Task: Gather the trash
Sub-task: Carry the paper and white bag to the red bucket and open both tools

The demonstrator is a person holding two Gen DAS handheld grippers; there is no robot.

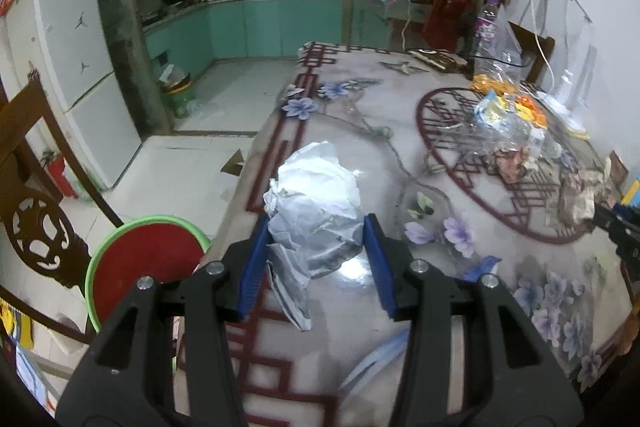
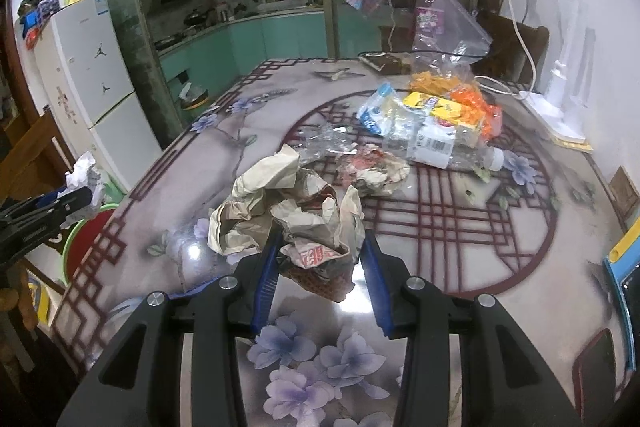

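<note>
Left gripper (image 1: 316, 227) angled down at the counter (image 1: 460, 259) left edge, fingers (image 1: 256, 259) clamping white crumpled paper (image 1: 316, 195), right gripper (image 2: 320, 255) angled down, fingers (image 2: 266, 267) holding brown crumpled wrapper (image 2: 304, 223), red basin (image 1: 148, 263) beside the counter

Both wrist cameras look steeply down, close over the shared flowered table (image 1: 460, 155), facing the kitchen.

Left gripper (image 1: 316, 231) clamped on crumpled white paper wad (image 1: 316, 195) over table (image 1: 400, 267) edge. Red basin with green rim (image 1: 148, 259) below left. Right gripper (image 1: 618, 227) at right edge, beside crumpled brown paper (image 1: 576, 195).
</note>
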